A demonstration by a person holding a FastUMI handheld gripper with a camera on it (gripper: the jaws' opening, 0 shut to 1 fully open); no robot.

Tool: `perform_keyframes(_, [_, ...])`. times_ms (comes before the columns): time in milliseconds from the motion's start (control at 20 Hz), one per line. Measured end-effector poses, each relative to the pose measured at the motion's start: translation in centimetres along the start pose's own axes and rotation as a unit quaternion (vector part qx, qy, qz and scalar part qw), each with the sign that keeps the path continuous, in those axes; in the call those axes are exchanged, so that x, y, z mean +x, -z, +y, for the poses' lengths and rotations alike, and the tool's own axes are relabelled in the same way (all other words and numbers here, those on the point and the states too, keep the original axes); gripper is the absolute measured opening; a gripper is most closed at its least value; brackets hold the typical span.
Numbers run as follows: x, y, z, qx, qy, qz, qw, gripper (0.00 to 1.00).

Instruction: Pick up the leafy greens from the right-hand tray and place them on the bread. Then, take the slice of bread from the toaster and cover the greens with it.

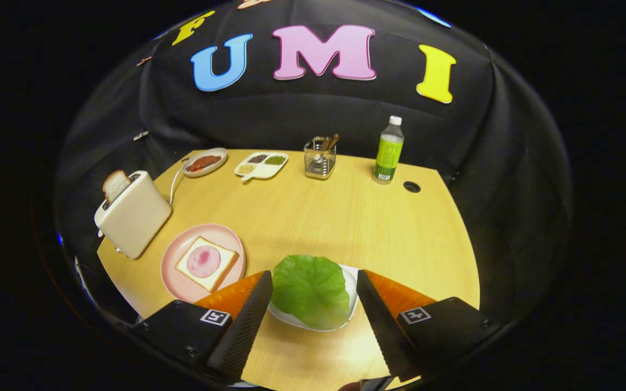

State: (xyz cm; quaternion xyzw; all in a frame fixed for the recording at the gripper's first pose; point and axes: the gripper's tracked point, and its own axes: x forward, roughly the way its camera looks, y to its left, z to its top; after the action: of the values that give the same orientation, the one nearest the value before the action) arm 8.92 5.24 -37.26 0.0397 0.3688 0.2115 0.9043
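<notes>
A green leaf [311, 289] lies flat on a white tray [352, 283] directly between my fingertips. My gripper [314, 278] is open, its fingers standing on either side of the leaf and not touching it. To the left of the fingers a pink plate [174, 255] carries a slice of bread [206, 263] with a round pink slice on top. Farther left stands a cream toaster [135, 216] with a second slice of bread [115, 185] sticking up out of its slot.
Along the back of the wooden table [345, 217] stand an oval dish with red sauce [204, 162], a divided white dish [261, 164], a wire utensil holder [320, 158] and a green-labelled bottle [389, 152]. A round cable hole [411, 187] is beside the bottle.
</notes>
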Motion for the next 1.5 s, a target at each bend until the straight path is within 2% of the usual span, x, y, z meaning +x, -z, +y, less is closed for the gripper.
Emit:
perform_keyframes(300, [5.0,4.2,0.2,-0.022,-0.027,0.080,0.996,0.91])
perform_keyframes(450, [7.3,5.7,0.1,-0.052,-0.034,0.102,0.993,0.79])
perform_keyframes(700, [9.3,7.2,-0.2,-0.067,-0.032,0.128,0.989,0.77])
perform_keyframes(800, [9.4,7.7,-0.1,-0.064,-0.035,0.137,0.988,0.67])
perform_keyframes(900, [9.4,7.7,-0.5,-0.067,-0.034,0.143,0.987,0.63])
perform_keyframes(1000, [9.3,7.7,-0.8,-0.065,-0.034,0.140,0.987,0.39])
perform_keyframes(1050, [9.4,7.6,-0.8,-0.064,-0.035,0.138,0.988,0.15])
perform_keyframes(1100, [9.5,7.7,-0.8,-0.061,-0.035,0.140,0.988,0.09])
perform_keyframes(1250, [8.6,6.5,-0.9,-0.043,-0.030,0.119,0.991,0.08])
perform_keyframes(1500, [4.4,2.8,0.4,-0.025,-0.033,0.065,0.997,0.08])
